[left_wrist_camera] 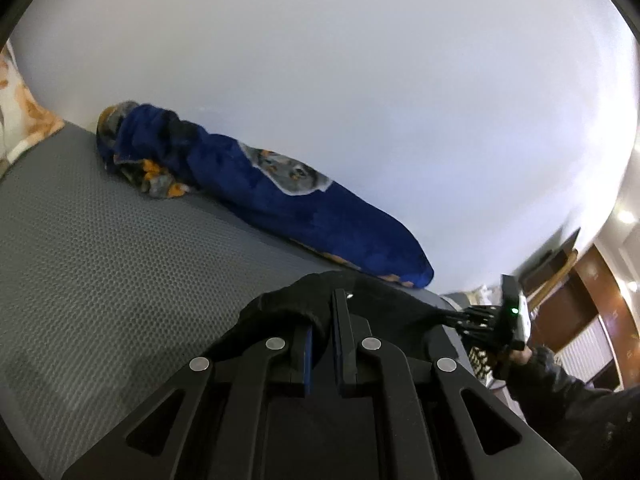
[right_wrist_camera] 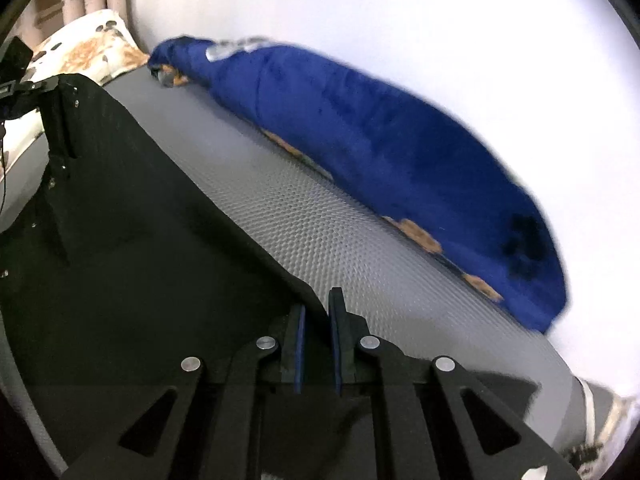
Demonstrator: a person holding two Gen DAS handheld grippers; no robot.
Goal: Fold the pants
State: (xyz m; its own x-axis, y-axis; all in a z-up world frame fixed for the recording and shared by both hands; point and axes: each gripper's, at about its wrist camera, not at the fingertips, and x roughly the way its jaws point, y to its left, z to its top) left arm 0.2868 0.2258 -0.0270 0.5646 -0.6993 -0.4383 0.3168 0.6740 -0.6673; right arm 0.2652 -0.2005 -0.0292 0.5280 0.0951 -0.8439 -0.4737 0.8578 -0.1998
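Grey mattress [right_wrist_camera: 320,232], honeycomb-dimpled surface, runs along a plain white wall [left_wrist_camera: 360,100]; a plush blue blanket [right_wrist_camera: 380,140] (orange-and-grey print at its edges) lies rolled in a long lump against that wall, with a floral pillow [right_wrist_camera: 88,48] at the far end. Black pants [right_wrist_camera: 132,208], matte and smooth, hang stretched as a broad sheet above the mattress between the two grippers. Left gripper [left_wrist_camera: 322,312] fingers clamped on a bunched fold; right gripper [right_wrist_camera: 318,312] pinches the cloth's edge.
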